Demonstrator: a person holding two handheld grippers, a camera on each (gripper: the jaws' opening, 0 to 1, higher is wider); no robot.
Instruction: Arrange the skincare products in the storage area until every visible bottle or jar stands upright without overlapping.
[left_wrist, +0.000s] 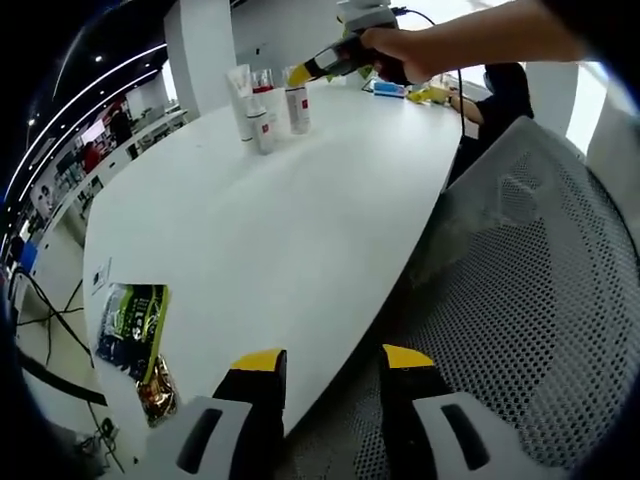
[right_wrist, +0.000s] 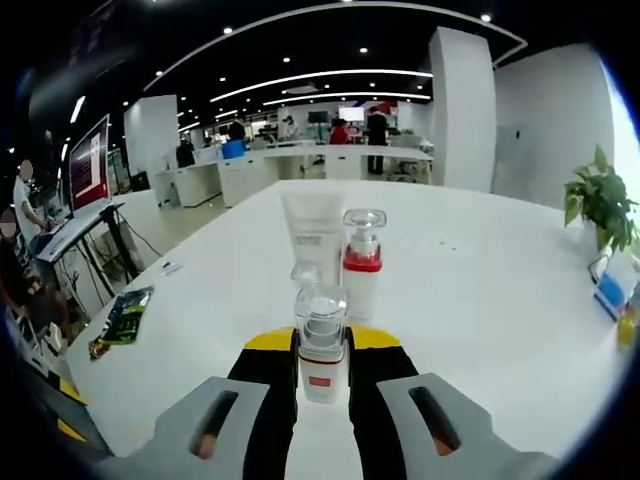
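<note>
In the right gripper view, my right gripper (right_wrist: 322, 342) is shut on a small white bottle (right_wrist: 320, 378) with a clear cap and a red label, upright on the white table (right_wrist: 470, 290). Just behind it stand a white tube (right_wrist: 314, 232) and a bottle with a red band (right_wrist: 362, 268), both upright. In the left gripper view, the same cluster of products (left_wrist: 262, 115) stands at the table's far end. A hand holds the right gripper (left_wrist: 303, 74) over the rightmost bottle (left_wrist: 297, 108). My left gripper (left_wrist: 333, 372) is open at the table's near edge, holding nothing.
A green snack packet (left_wrist: 133, 322) lies near the table's left edge; it is the same green packet (right_wrist: 124, 314) seen in the right gripper view. A grey mesh chair (left_wrist: 520, 280) stands against the table's right side. A potted plant (right_wrist: 602, 206) and small items (right_wrist: 612, 285) sit at the far right.
</note>
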